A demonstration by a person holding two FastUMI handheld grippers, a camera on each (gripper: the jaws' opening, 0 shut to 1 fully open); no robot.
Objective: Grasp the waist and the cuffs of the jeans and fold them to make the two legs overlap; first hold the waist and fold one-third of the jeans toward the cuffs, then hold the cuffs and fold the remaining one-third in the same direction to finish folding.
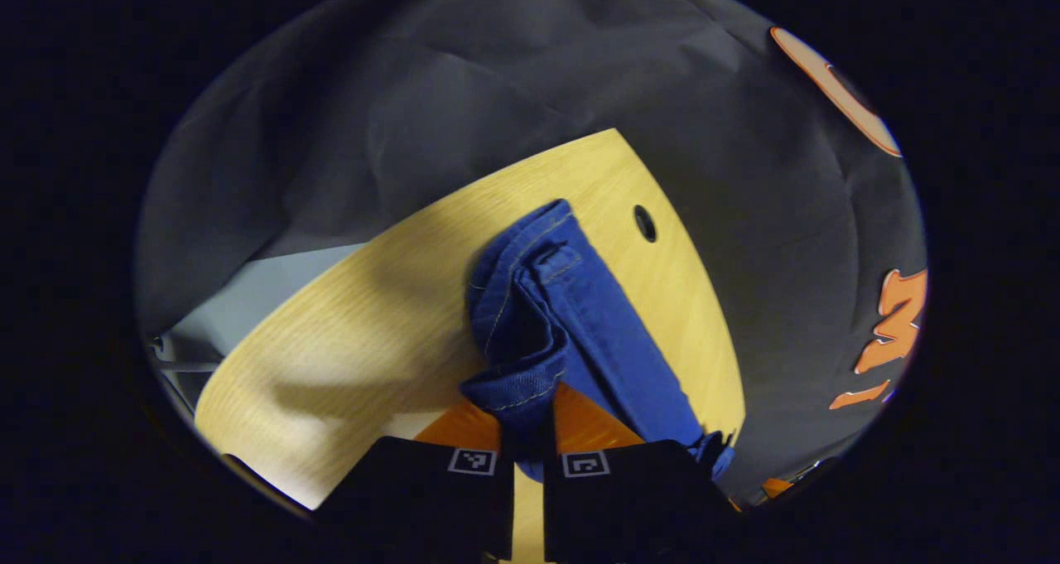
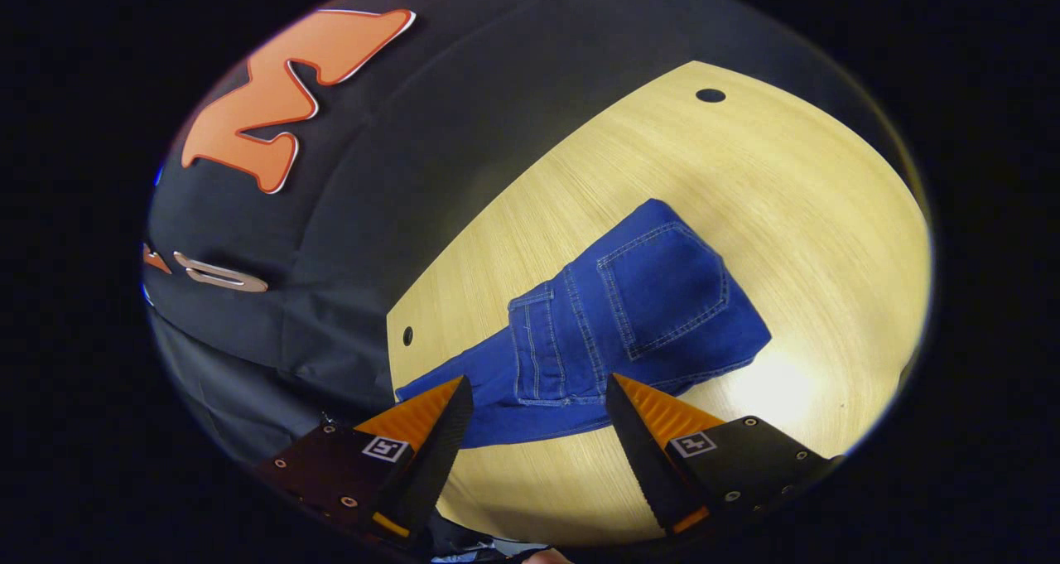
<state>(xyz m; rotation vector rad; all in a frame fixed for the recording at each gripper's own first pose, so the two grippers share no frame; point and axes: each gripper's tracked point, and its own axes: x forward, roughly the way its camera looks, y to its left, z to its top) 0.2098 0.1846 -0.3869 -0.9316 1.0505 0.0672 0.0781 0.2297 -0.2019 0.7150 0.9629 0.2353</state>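
Blue jeans (image 2: 638, 315) lie partly folded on a light wooden table (image 2: 795, 175), a back pocket facing up in the right gripper view. My right gripper (image 2: 537, 398) hangs open just above the near edge of the fold, touching nothing. In the left gripper view, the jeans (image 1: 571, 315) run away from me as a bunched strip, and my left gripper (image 1: 527, 427) is shut on a lifted hem end of the denim, which drapes up between its fingers.
The wooden table (image 1: 364, 332) has a small round hole (image 1: 645, 223) near its far edge, and two holes (image 2: 710, 95) show in the right gripper view. Black cloth walls surround the table. A pale floor patch (image 1: 248, 299) lies beyond the left edge.
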